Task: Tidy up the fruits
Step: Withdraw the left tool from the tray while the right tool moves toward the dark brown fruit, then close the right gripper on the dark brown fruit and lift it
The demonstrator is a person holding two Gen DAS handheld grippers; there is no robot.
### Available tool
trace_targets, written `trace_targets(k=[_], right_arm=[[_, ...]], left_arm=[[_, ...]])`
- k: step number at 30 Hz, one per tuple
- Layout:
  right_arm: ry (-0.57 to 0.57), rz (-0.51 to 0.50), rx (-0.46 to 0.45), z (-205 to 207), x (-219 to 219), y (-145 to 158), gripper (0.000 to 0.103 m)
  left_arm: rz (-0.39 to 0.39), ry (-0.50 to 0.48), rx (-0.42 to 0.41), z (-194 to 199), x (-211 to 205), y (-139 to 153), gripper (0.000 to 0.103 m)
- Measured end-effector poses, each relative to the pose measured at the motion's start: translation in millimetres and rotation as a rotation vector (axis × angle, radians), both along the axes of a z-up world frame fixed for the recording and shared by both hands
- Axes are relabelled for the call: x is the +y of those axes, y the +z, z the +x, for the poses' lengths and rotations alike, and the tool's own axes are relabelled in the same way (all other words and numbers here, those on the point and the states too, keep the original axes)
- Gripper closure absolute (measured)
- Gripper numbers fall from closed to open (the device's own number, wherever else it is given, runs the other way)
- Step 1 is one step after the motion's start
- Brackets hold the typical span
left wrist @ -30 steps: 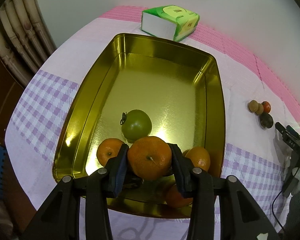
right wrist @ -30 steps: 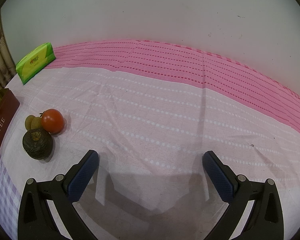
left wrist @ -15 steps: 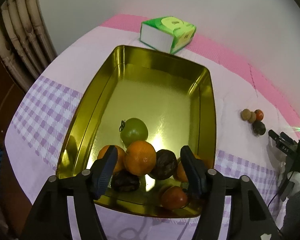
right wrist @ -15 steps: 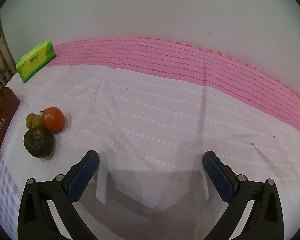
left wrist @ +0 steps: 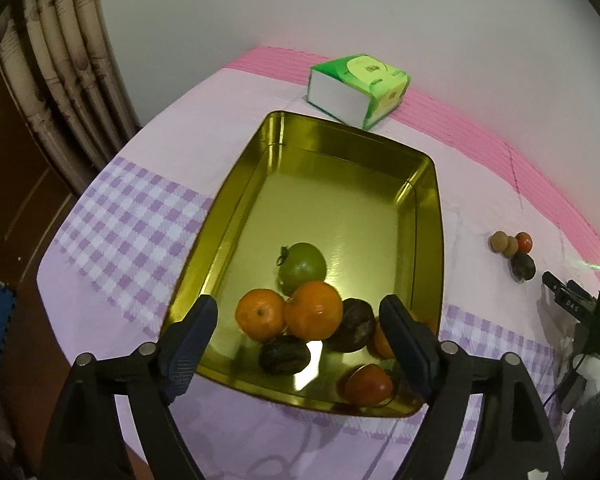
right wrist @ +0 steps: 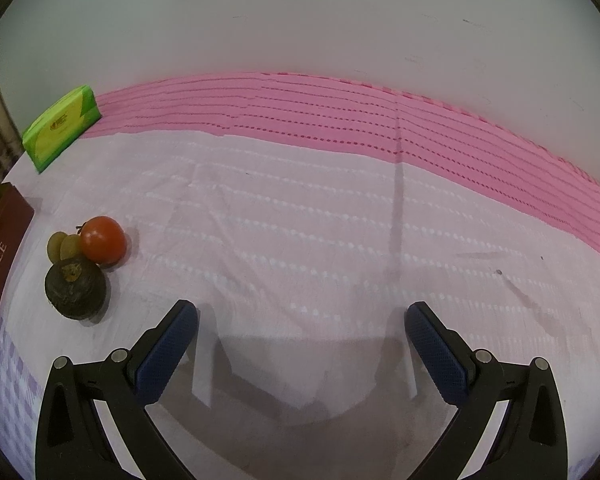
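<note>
Left gripper (left wrist: pixel 300 330) jaws, just opened wide, are seen above the gold tin (left wrist: pixel 432 240) with an orange (left wrist: pixel 314 310) lying free between them, right gripper (right wrist: pixel 300 340) jaws spread wide, nothing between.

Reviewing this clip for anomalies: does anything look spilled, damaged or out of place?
Nothing spilled or damaged. Four fruits remain on the tablecloth outside the gold tray: a red tomato, two small brownish fruits and a dark round fruit, clustered together beside it.
</note>
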State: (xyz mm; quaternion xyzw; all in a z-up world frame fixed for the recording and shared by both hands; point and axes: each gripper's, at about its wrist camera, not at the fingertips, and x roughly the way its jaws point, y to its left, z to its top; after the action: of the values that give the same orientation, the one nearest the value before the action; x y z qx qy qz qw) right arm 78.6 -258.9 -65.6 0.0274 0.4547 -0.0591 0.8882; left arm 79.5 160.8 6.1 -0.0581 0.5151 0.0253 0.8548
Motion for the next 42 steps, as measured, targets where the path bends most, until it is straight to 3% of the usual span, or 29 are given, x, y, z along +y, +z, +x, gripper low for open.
trace_targets(k=[5,14,21,25,29,38,40,42], right_arm=[[-0.007,0.001,0.005,-6,6,1,0.000],[0.159,0.044,-0.017,-25,60,15,0.002],[0.231,0.070,-0.029,-16,95,27,0.010],[0.246,0.077,-0.012,-9,105,24,0.021],[0.233,0.074,-0.005,1,108,20,0.025],[0.229,0.061,0.008,10,113,14,0.045],[0.234,0.057,0.005,10,115,15,0.061],[0.240,0.061,0.010,10,116,15,0.063]], left_arm=[[-0.012,0.018,-0.008,-5,10,3,0.023],[0.001,0.025,-0.007,-11,15,2,0.021],[-0.005,0.032,0.005,-15,20,-1,0.017],[0.016,0.058,0.001,-19,25,0,0.016],[0.023,0.085,0.004,-19,31,-1,0.013],[0.031,0.105,0.018,-17,35,-5,0.011],[0.032,0.104,0.022,-16,35,-6,0.011],[0.034,0.102,0.025,-16,35,-6,0.011]])
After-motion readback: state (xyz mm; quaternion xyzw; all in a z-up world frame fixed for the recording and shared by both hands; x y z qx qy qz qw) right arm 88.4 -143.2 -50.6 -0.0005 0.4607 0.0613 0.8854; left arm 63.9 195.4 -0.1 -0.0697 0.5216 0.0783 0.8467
